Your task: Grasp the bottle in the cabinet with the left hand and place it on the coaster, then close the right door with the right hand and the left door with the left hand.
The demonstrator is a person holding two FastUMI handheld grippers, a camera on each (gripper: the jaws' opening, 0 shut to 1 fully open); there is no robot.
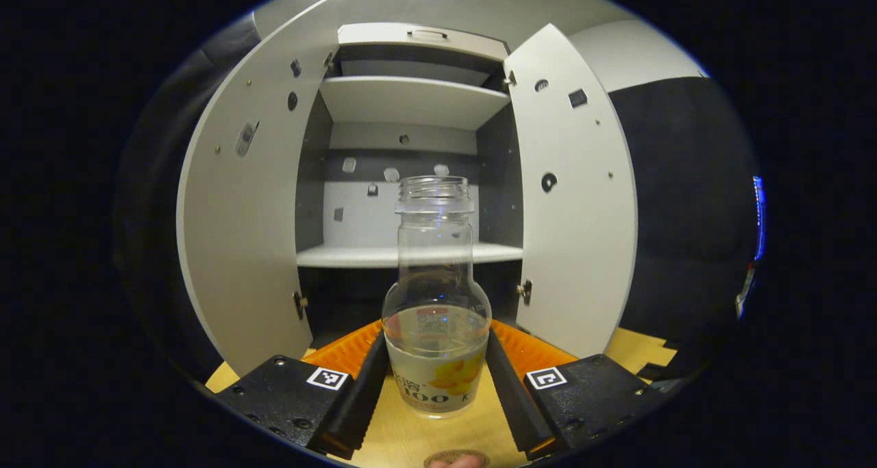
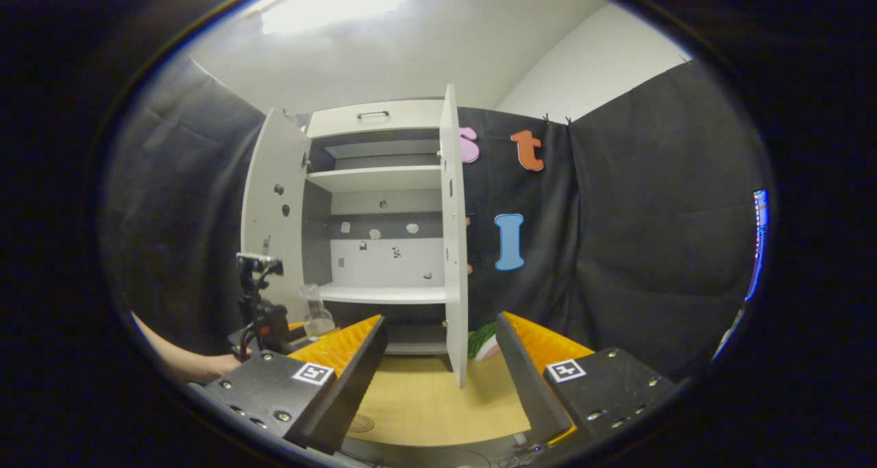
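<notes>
The left gripper [image 1: 436, 379] is clamped on a clear glass bottle [image 1: 436, 303]: both black fingers, backed with orange, press against the bottle's wide lower body from either side. The bottle stands upright between them, open at the top with no cap, a little pale liquid in the bottom and a printed label with yellow marks near its base. Whether its base touches the wooden tabletop [image 1: 411, 440] or hangs just above it cannot be told. At the very bottom edge of the left gripper view, nearer the camera than the bottle, sits the rim of a round coaster [image 1: 455, 459].

Beyond the bottle stands a white cabinet [image 1: 411, 101] with grey inner walls and two bare shelves. Its left door [image 1: 240, 235] and right door [image 1: 575, 201] both swing wide open toward the camera.

The right gripper [image 2: 438, 379] is spread open with nothing between its fingers, hovering over the tabletop in front of the cabinet. In the right gripper view the right door is seen edge-on, just ahead. Farther off at the left, the left gripper and the forearm [image 2: 185, 362] holding it appear with the bottle. A green, pink and white object [image 2: 484, 342] lies behind the right door; what it is cannot be told.
</notes>
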